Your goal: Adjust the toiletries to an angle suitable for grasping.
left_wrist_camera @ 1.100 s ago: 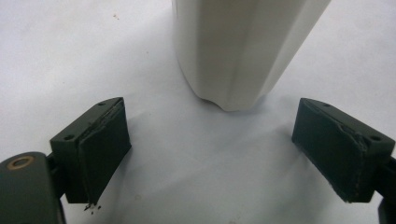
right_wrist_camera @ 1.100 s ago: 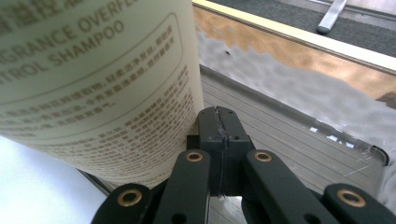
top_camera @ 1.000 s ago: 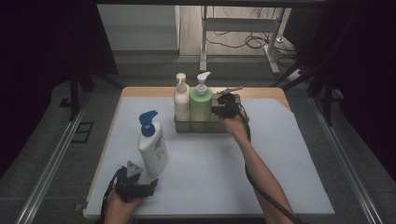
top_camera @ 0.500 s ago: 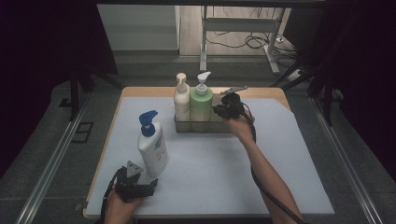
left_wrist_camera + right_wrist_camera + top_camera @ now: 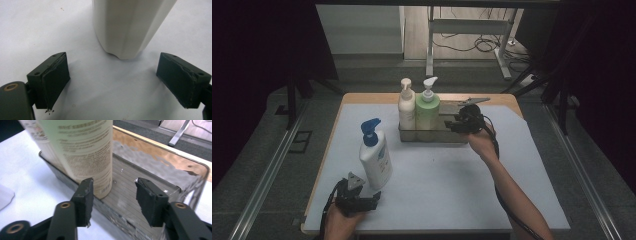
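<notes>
Right gripper (image 5: 454,123), fingers just opening with nothing between them, sits beside the green bottle (image 5: 427,111) in the far tray (image 5: 432,135). Left gripper (image 5: 373,198), fingers released, faces the near-left blue-capped bottle (image 5: 375,160); closing off-centre would probably topple it.

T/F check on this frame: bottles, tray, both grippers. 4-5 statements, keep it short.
1. Two pump bottles stand in the metal tray. True: the cream bottle and the green bottle.
2. The blue-capped bottle lies on its side. False: it stands upright on the white mat.
3. The left gripper clamps that bottle. False: its jaws stand open, short of the base.
4. The right gripper holds nothing. True: its jaws have just been opening, the green bottle beside one jaw.
</notes>
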Motion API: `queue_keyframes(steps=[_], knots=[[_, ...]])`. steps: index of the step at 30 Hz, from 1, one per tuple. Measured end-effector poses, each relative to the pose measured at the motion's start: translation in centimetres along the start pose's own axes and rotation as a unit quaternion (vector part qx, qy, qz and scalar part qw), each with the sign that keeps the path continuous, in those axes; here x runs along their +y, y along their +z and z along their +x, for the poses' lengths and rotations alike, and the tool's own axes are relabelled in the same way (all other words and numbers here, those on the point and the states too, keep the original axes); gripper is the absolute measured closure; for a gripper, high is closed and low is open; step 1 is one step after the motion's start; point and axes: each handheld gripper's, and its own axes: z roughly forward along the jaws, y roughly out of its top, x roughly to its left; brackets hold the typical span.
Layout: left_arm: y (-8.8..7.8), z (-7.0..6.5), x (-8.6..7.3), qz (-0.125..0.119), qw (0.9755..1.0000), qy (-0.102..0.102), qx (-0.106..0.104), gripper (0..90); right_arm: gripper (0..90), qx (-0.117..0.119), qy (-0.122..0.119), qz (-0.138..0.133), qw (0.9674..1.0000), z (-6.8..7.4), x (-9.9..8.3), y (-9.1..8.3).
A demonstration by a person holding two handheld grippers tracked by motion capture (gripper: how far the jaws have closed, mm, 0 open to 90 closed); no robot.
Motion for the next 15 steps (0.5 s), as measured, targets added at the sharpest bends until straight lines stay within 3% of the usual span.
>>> queue_keyframes(steps=[6, 15], knots=[[0.0, 0.0, 0.0, 0.001, 1.0000, 0.000, -0.001, 10.8, 33.3, 0.012, -0.012, -0.002, 0.9999, 0.7, -0.6, -2.0], [0.0, 0.0, 0.0, 0.000, 1.0000, -0.001, -0.001, 10.8, 24.0, 0.018, -0.043, 0.000, 0.9989, 1.6, -2.0, -4.5]])
